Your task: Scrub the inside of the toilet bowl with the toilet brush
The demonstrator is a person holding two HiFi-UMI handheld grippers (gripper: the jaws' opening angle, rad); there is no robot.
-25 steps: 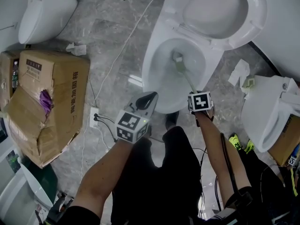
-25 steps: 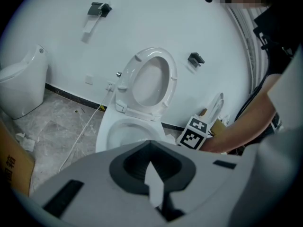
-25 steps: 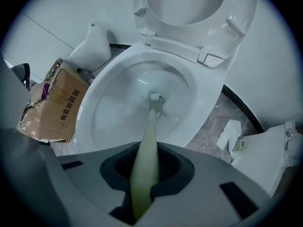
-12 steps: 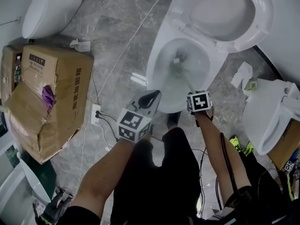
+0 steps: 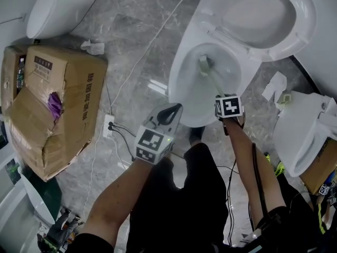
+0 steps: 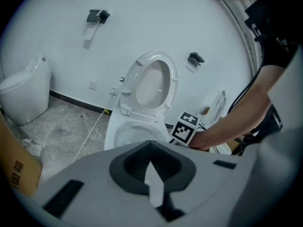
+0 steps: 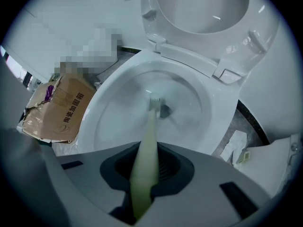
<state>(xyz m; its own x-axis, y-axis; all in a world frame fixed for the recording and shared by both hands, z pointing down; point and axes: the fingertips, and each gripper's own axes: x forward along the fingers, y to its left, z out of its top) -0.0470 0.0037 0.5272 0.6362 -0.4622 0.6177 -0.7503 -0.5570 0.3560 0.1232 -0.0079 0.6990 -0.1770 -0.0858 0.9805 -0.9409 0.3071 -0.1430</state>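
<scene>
The right claw (image 5: 222, 96) was closed on the pale green handle of the toilet brush (image 5: 212, 80). The right gripper view showed the handle running up between the two jaws (image 7: 144, 176) and out over the rim. The brush head lay low in the toilet bowl (image 5: 180, 86), near the drain at the far side of the basin, with its bristles against the wet porcelain. The seat and lid (image 5: 266, 15) were raised against the far wall.

The left claw (image 5: 167, 113) hung on the near left of the bowl, above the floor and well apart from the brush. Its jaws were drawn together at the tips with nothing between them (in its own view only a pale sliver showed behind them).

The brush looked light, with a smooth tapering plastic handle that was probably stiff enough to press with, though likely to bend a little under load. The grip sat on the thicker near end of the handle, which seemed the right place, as it gave reach into the bowl and kept the claw clear of the water. A wet handle could twist or slide in the jaws during hard strokes, and the glazed bowl would let the bristles skid.

A torn cardboard box (image 5: 52, 104) lay on the floor to the left, and crumpled paper (image 5: 276, 85) lay to the right of the toilet.
</scene>
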